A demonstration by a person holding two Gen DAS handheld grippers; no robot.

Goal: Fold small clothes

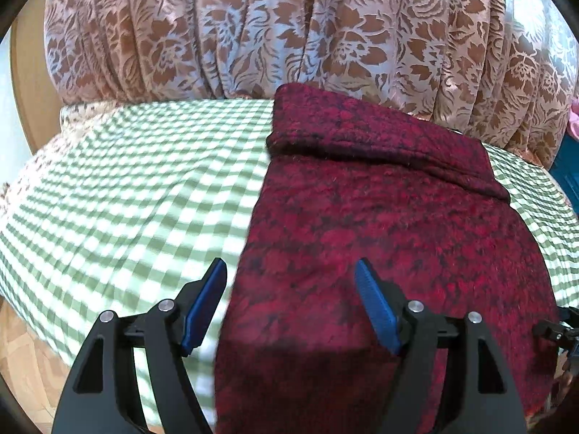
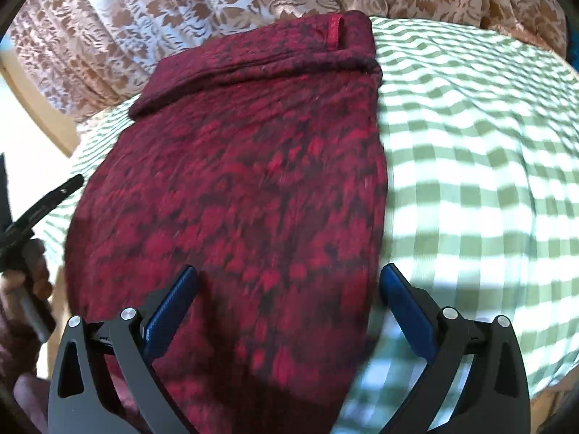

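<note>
Dark red knitted wool, flecked with black, forms a small garment (image 1: 380, 238) lying flat on a green-and-white checked cloth (image 1: 126, 188). Its long axis runs from the near edge of the cloth straight away toward a curtain, and the far end is turned back over itself in a thick folded band (image 2: 260, 61) that carries a small red hanging loop (image 2: 334, 32).

The left gripper (image 1: 289, 300) hovers over the garment's near left edge, jaws spread wide with nothing between the blue pads (image 1: 376, 307); one pad sits over the checked cloth, the other over the wool. The right gripper (image 2: 287, 303) hovers over the garment's near right edge, jaws likewise wide and empty.

Nothing lies on top of the garment. Beyond its folded end hangs a pleated beige curtain (image 1: 289, 29) patterned with brown leaves and flowers. A pale wooden frame (image 2: 39, 108) shows to the garment's left, and the hand (image 2: 29, 282) gripping the left tool appears at the right camera's edge.
</note>
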